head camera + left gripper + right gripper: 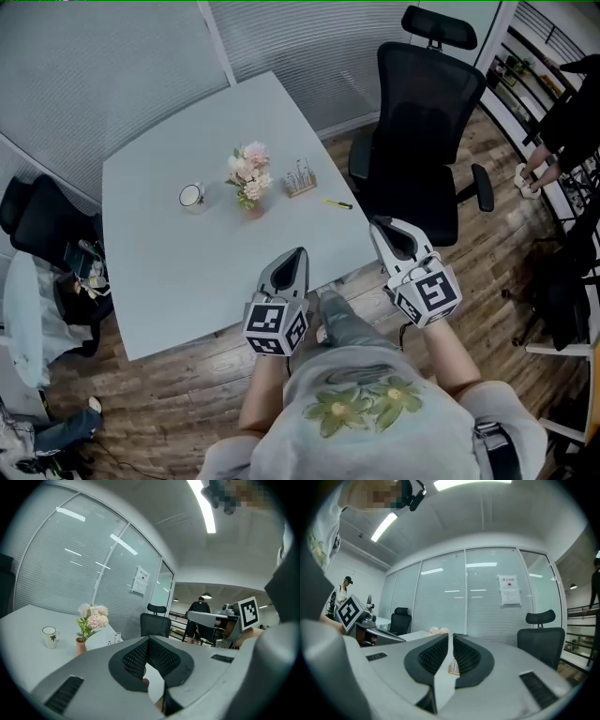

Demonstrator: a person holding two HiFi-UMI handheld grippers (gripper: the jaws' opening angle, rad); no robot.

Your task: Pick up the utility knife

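Two hand-held grippers hover at the near edge of a pale grey table in a glass-walled office. My left gripper is clenched, its jaw tips meeting with nothing between them. My right gripper is released: a narrow slit separates its jaws, and no object sits in it. The yellow utility knife lies flat on the tabletop just right of centre frame in the head view, near the table's right-hand edge and apart from both grippers, beyond the tip of my right one. To the knife's left stands a small wooden holder, then a vase of pink and white flowers, then a white mug, all set in a loose row across the middle of the table. A black office chair with a headrest stands at the table's right side, upper right of centre, and a second dark chair sits at the left edge of the frame. Slatted glass partitions fill the upper left, one of them carrying a paper notice, and strip lights run along the ceiling. Brown wood flooring shows beneath the table, and a person in dark clothing stands at the far upper right beside a shelving unit.
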